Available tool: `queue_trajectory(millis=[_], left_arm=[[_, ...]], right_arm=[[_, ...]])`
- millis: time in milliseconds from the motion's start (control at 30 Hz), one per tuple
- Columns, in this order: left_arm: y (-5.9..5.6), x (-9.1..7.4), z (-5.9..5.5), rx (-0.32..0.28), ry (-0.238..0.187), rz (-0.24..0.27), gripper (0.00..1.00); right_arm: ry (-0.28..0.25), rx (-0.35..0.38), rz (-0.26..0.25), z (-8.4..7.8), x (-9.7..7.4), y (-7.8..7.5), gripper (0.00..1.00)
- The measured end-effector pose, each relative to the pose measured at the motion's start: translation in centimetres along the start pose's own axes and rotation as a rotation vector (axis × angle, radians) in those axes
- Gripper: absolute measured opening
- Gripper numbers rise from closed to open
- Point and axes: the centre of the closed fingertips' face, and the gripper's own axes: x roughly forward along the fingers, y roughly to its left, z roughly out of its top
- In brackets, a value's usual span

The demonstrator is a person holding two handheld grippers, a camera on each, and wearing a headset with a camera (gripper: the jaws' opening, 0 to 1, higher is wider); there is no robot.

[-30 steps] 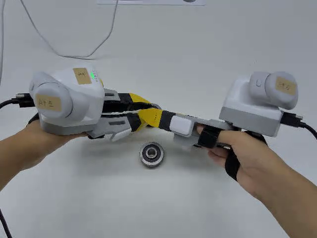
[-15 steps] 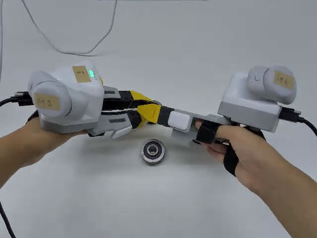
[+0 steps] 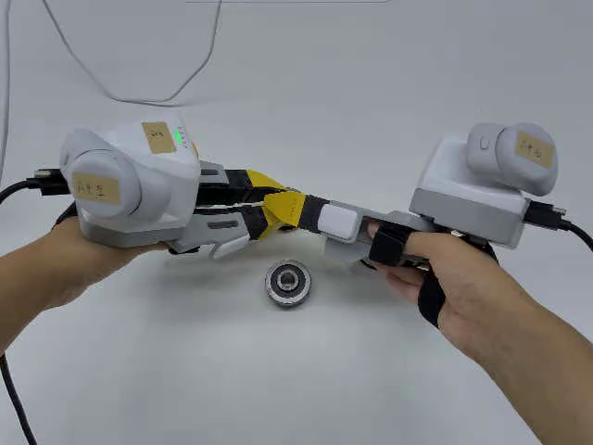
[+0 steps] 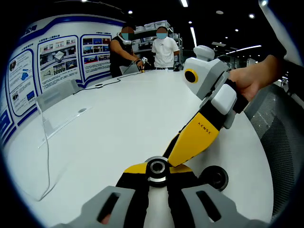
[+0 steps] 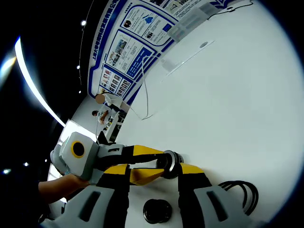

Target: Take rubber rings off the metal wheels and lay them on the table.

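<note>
Two metal wheels. The first wheel (image 4: 157,168), silver-rimmed with a dark hub, is clamped between the yellow-tipped jaws of the left gripper (image 4: 157,175) above the table (image 3: 417,93). The right gripper (image 5: 166,172) has its jaws either side of the same wheel; whether they pinch it cannot be told. The second wheel (image 3: 289,283), dark-ringed, lies flat on the white tabletop just below. Loose black rubber rings (image 5: 237,184) lie nearby. A thin cable (image 3: 144,100) crosses the far tabletop. Blue-and-white display boards (image 4: 61,57) line the wall, and two people (image 4: 164,47) stand at the table's far end.

a long white table (image 4: 118,109) runs past blue poster boards (image 4: 52,57) under ceiling spotlights (image 4: 184,3).
</note>
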Motion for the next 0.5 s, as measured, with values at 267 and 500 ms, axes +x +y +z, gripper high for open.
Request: queue_trajectory(millis=[267, 500], left_arm=[[0.01, 0.02, -0.05, 0.006, 0.001, -0.002, 0.13], [0.04, 0.02, -0.09, 0.009, 0.001, -0.002, 0.13]], right_arm=[[-0.011, 0.021, 0.0, 0.2, -0.5, -0.33, 0.34], [-0.008, 0.013, -0.023, 0.11, -0.51, -0.8, 0.27]])
